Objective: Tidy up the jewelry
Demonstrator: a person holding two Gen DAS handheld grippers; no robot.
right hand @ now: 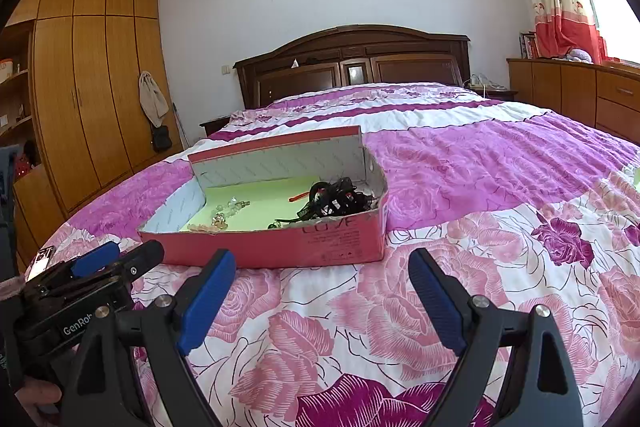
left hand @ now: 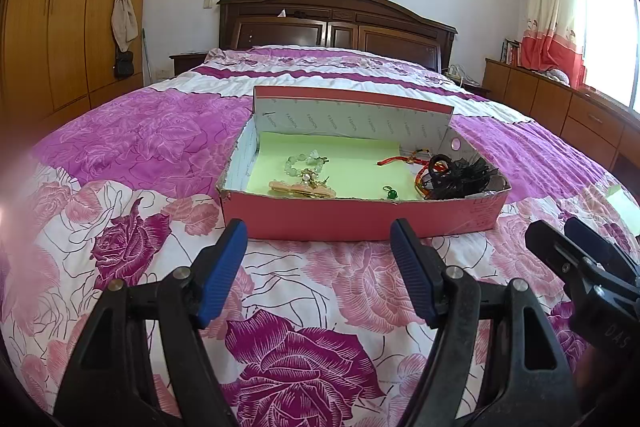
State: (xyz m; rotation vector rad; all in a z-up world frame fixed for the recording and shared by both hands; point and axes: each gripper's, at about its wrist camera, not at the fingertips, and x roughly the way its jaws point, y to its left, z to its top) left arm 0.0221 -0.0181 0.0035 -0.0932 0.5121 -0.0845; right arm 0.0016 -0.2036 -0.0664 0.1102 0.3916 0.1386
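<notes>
A pink cardboard box (left hand: 360,215) with a green paper lining sits on the bed, also in the right wrist view (right hand: 280,243). Inside lie a pale green bead bracelet (left hand: 302,165), a peach hair clip (left hand: 302,191), a small green bead (left hand: 393,194), a red cord (left hand: 400,159) and a black lace hair claw (left hand: 460,177), which also shows in the right wrist view (right hand: 336,201). My left gripper (left hand: 320,259) is open and empty just in front of the box. My right gripper (right hand: 320,291) is open and empty, in front of the box's right end.
The bed has a pink and purple floral quilt (left hand: 320,347). A dark wooden headboard (left hand: 336,23) stands behind. A wooden wardrobe (right hand: 88,99) is on the left, low cabinets (left hand: 560,107) and a curtained window on the right.
</notes>
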